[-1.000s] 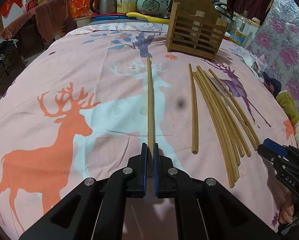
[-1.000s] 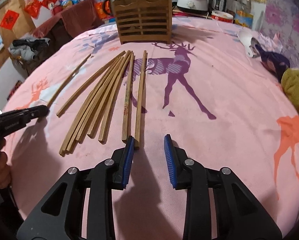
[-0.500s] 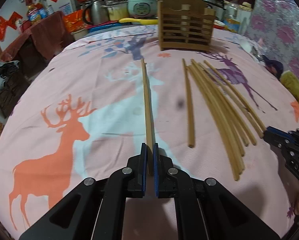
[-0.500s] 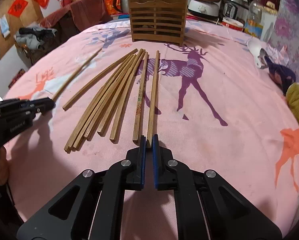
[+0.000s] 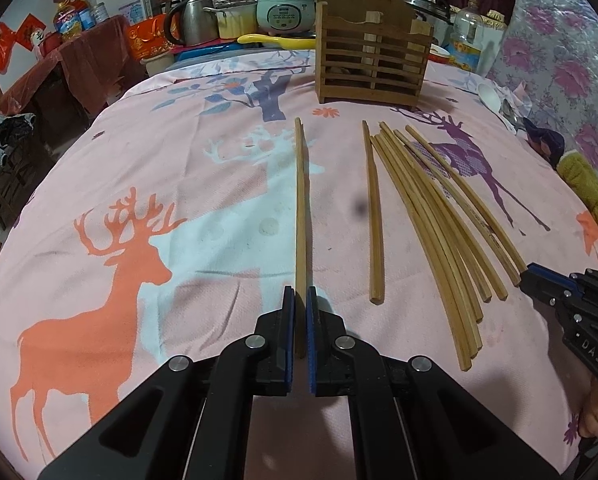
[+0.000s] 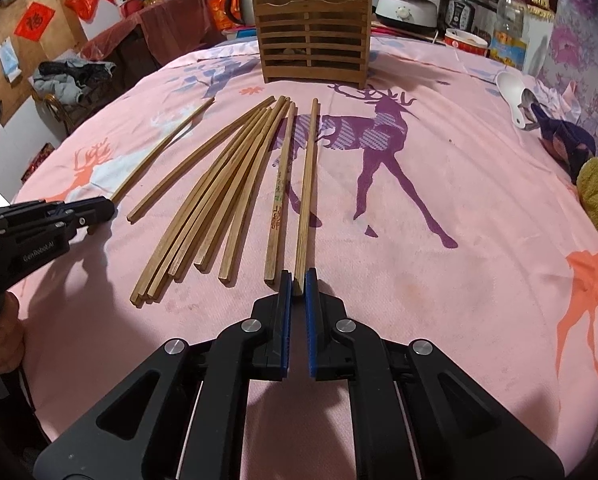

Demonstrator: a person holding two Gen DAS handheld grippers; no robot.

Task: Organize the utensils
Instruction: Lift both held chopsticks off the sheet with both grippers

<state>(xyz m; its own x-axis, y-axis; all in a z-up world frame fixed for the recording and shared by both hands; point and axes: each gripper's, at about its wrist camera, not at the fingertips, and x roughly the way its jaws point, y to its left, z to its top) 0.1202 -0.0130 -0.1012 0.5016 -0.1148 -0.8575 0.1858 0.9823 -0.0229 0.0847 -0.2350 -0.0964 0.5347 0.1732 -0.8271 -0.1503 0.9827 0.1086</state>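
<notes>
Fingers of the left gripper are pinched on the near end of a single chopstick; those of the right gripper clamp the near end of the rightmost chopstick of the fan.

Chopsticks: plain tan wood, long, thin, squared at the near ends. One loose stick just left of the right-held one carries small printed marks.

Left wrist view: held stick runs straight up frame centre, its far tip toward the wooden rack at upper centre; a lone stick lies to its right, then the fanned bundle at right centre. Right gripper's tip enters at the right edge.

Right wrist view only: white spoon at upper right, dark cloth beside it, left gripper at the left edge.

All sticks lie on the pink deer-print tablecloth, long axes running near to far, converging toward the rack.
</notes>
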